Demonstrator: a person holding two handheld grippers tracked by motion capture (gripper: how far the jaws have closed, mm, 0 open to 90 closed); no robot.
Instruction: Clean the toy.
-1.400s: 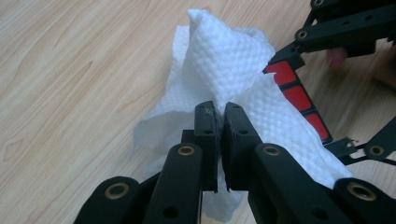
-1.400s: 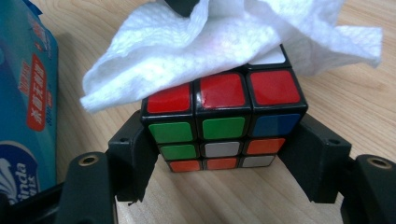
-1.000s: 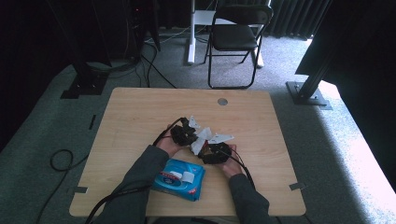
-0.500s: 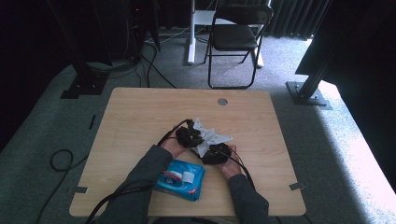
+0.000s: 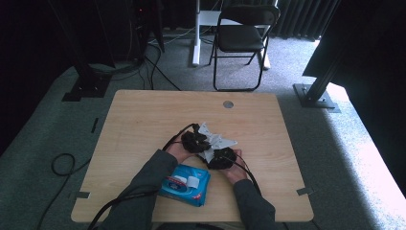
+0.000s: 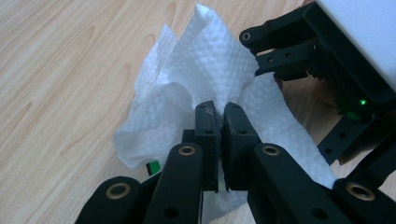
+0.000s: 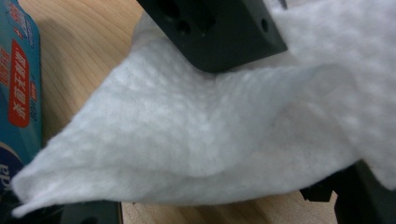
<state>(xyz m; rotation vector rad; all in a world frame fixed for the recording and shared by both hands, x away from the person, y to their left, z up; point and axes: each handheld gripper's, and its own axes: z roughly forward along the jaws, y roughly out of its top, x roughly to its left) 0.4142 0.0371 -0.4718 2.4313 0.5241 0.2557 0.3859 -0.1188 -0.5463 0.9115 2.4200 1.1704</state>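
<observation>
A crumpled white tissue (image 5: 219, 141) is held over the middle of the wooden table (image 5: 143, 120) between my two grippers. My left gripper (image 5: 196, 141) has its jaws pressed together on a fold of the tissue (image 6: 210, 70), clearly seen in the left gripper view (image 6: 220, 126). My right gripper (image 5: 221, 157) is just to its right, and its two fingers (image 6: 257, 53) sit close together on the tissue's far edge. In the right gripper view the tissue (image 7: 210, 140) drapes over the jaws and hides their tips, with the left gripper's black body (image 7: 215, 28) just above.
A blue tissue pack (image 5: 184, 184) lies near the table's front edge, under the left forearm, and shows again as a blue pack (image 7: 18, 84). The tabletop has a small round hole (image 5: 228, 104) at the back. A folding chair (image 5: 242, 36) stands beyond the table.
The left gripper has moved right, closer to the right gripper. The tissue between them is bunched up smaller than a second ago.
</observation>
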